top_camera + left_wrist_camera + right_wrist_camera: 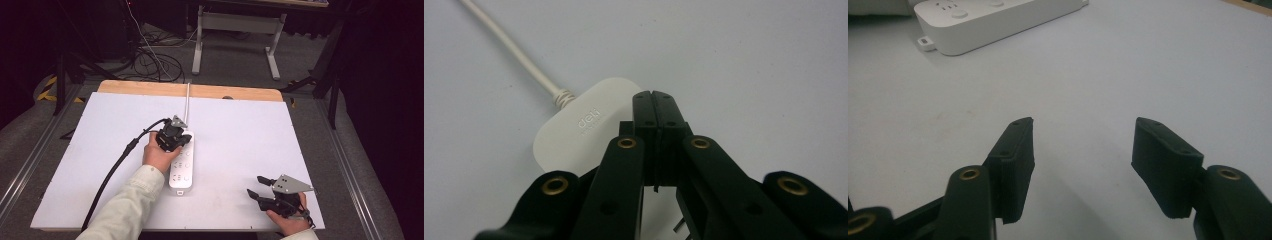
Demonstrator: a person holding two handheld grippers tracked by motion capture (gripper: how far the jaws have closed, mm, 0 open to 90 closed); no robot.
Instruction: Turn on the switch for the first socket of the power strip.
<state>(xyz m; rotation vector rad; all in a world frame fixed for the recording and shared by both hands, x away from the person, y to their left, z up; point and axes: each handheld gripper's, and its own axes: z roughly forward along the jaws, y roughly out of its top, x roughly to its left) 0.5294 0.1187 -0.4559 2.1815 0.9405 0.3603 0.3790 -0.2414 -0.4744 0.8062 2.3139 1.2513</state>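
A white power strip lies flat on the white table, a little left of the middle, its long side running away from the person. Its pale cable leaves the far end and runs straight to the table's far edge, where a strip of bare wood shows. In the left gripper view the same cable enters the rounded end of the strip, which bears a small raised brand mark.

The left gripper sits over the far end of the strip, pointing down at it, with the person's hand behind it. Its jaws are pressed fully together (pad against pad, nothing between them), and their tip stands right at the strip's top face; whether it actually touches cannot be told. A thick black cable trails from this gripper toward the table's near left edge.

The right gripper rests near the front right corner, well apart from the strip, jaws spread wide and holding nothing. In the right gripper view bare table lies between it and the strip's near end.

Beyond the table stand a white desk frame and loose floor cables.
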